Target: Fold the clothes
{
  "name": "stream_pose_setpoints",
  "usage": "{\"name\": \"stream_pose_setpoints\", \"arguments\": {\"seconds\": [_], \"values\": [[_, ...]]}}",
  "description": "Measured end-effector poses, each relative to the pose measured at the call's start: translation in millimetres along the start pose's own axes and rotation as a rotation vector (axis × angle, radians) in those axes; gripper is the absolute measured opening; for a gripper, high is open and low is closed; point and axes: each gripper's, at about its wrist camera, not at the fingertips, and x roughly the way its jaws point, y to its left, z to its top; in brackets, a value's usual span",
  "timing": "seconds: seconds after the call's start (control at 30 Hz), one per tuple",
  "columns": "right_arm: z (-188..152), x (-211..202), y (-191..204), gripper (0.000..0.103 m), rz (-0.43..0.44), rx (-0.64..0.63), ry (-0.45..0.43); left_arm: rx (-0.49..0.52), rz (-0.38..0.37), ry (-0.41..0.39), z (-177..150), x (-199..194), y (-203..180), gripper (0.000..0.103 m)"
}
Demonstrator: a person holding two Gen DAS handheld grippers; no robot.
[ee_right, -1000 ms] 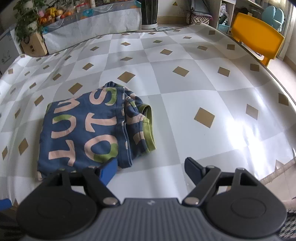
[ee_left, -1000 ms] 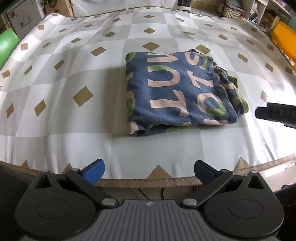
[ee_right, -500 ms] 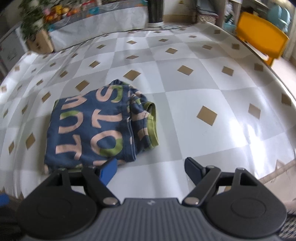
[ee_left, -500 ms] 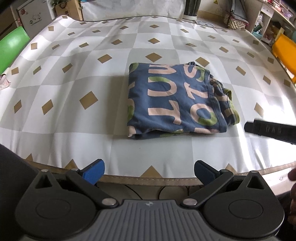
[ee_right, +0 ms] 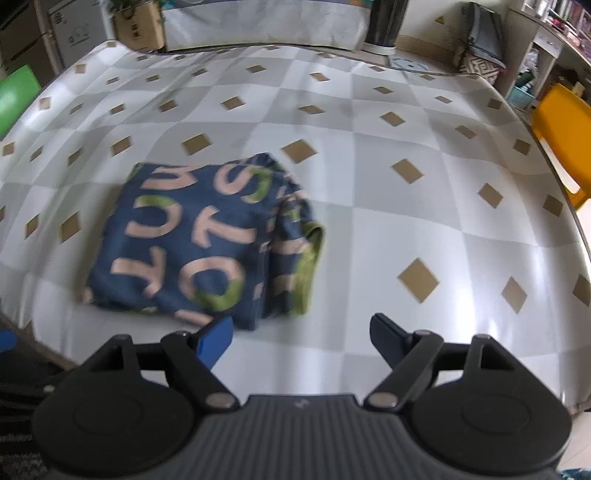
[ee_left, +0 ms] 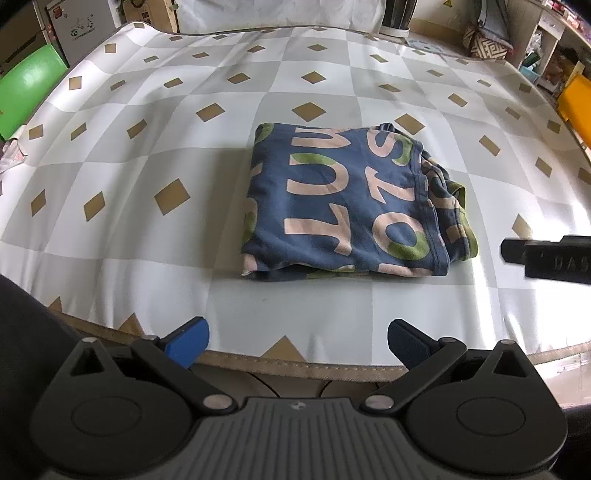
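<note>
A folded navy garment with pink and green letters lies flat on the checked tablecloth; its green-edged layers show along the right side. My left gripper hangs open at the table's near edge, short of the garment, with nothing between its fingers. My right gripper is open too, over the cloth just in front of the garment's near right corner and not touching it. One black finger of the right gripper reaches in from the right in the left wrist view.
A green chair stands off the left edge and a yellow chair off the right. Cardboard boxes, a dark cylinder and shelves lie beyond the far edge. A dark sleeve fills the lower left.
Both grippers have drawn back and risen from the garment, which now looks smaller and farther away. The right wrist view has swung leftward. The garment itself has not moved.
</note>
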Motion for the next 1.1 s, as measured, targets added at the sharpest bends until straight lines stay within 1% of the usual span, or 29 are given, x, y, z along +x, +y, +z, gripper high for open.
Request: {"name": "stream_pose_setpoints", "arguments": {"seconds": [0.13, 0.23, 0.33, 0.4, 0.53, 0.67, 0.77, 0.87, 1.1], "values": [[5.5, 8.7, -11.4, 0.080, -0.002, -0.018, 0.012, 0.010, 0.008, 0.005, 8.8, 4.7, -15.7, 0.103], [1.4, 8.2, -11.3, 0.081, 0.007, -0.052, -0.008, 0.030, 0.016, -0.007, 14.4, 4.4, -27.2, 0.103], [-2.9, 10.3, -12.2, 0.081, -0.019, -0.075, 0.000, 0.051, 0.033, -0.010, 18.0, 4.5, -35.2, 0.103], [-3.5, 10.1, -18.1, 0.081, -0.023, -0.043, 0.002, 0.061, 0.043, -0.016, 19.2, 3.5, -38.2, 0.103], [-1.5, 5.9, -26.9, 0.081, 0.003, 0.024, -0.017, 0.063, 0.054, -0.027, 18.5, -0.3, -38.5, 0.103], [0.8, 4.0, -26.4, 0.081, 0.007, 0.027, -0.032, 0.048, 0.053, -0.030, 17.1, -4.0, -36.6, 0.103], [1.4, -0.6, -26.1, 0.081, 0.032, 0.040, -0.060, 0.052, 0.054, -0.031, 16.8, -7.3, -36.9, 0.103], [3.8, -3.5, -26.8, 0.081, 0.067, 0.069, -0.079, 0.070, 0.057, -0.050, 17.4, -12.3, -37.9, 0.103], [10.0, 4.1, -21.4, 0.080, 0.088, 0.104, -0.056, 0.063, 0.049, -0.065, 24.7, -12.3, -29.1, 0.103]]}}
